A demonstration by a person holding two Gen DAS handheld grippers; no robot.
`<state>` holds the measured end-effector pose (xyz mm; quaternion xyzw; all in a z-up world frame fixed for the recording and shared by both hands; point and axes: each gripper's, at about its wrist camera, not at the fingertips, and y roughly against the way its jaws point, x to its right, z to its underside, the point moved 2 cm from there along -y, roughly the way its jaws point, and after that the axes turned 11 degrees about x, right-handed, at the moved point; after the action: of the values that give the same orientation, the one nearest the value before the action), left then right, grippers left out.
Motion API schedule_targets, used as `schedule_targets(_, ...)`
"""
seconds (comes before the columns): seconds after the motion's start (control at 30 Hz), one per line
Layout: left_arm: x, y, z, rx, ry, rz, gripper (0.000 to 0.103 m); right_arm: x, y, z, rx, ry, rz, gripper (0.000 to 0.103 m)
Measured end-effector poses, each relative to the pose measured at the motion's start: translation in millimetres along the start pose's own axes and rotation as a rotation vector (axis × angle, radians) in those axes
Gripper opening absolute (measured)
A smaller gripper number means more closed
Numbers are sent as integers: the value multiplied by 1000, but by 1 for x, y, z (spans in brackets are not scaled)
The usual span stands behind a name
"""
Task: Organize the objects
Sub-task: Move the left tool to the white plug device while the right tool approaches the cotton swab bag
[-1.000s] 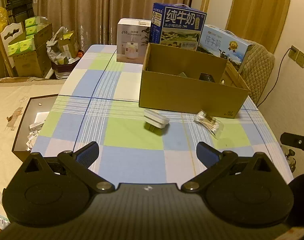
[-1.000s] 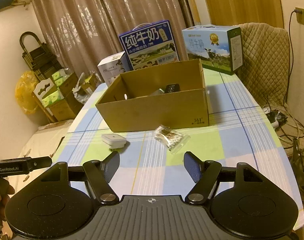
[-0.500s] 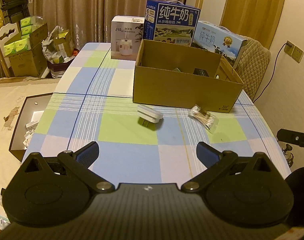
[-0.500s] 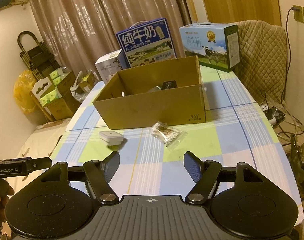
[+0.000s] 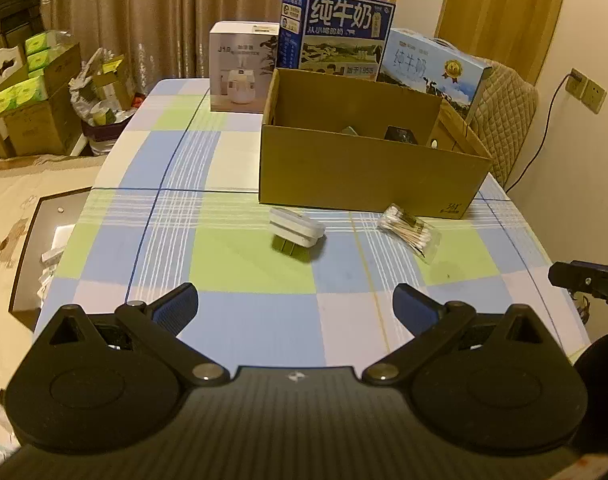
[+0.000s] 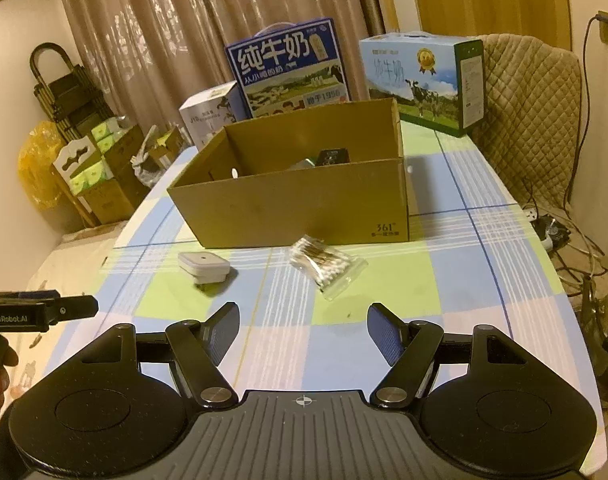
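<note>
An open cardboard box [image 5: 368, 176] stands on the checked tablecloth, with a few dark items inside; it also shows in the right wrist view [image 6: 296, 204]. In front of it lie a white plug adapter [image 5: 297, 229] [image 6: 203, 264] and a clear bag of cotton swabs [image 5: 409, 231] [image 6: 324, 265]. My left gripper [image 5: 295, 307] is open and empty, hovering short of the adapter. My right gripper [image 6: 303, 330] is open and empty, short of the swab bag.
Two milk cartons [image 5: 338, 36] [image 5: 428, 68] and a white appliance box [image 5: 242, 72] stand behind the cardboard box. A quilted chair [image 6: 532, 92] is at the right. Boxes and clutter [image 5: 32, 92] fill the floor left. Cables [image 6: 564, 240] lie right of the table.
Both grippers have drawn back and lifted slightly, so the box and the two loose items look a little farther off. Both stay open. Nothing on the table moved.
</note>
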<state>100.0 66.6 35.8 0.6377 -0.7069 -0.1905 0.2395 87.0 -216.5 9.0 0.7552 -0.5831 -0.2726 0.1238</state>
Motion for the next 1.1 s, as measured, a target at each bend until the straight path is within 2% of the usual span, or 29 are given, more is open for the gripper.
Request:
schedule_targets(0.27,-6,-45,-10,-28,-42,41,102,11,-40,1,-37,25,2,68)
schedule_targets(0.47,-8,-85,-16,-41,-119,99,102,12,-77,-2,-61,96,-19,68)
schedule_targets(0.8,-7,-150,-11,-71,-215,136,102,13,-148,-2,-106,311,-68,68)
schedule_targets(1.1,-4,-186,-9,-59,-268,234,101,11,-198,16,-167,464,-121,68)
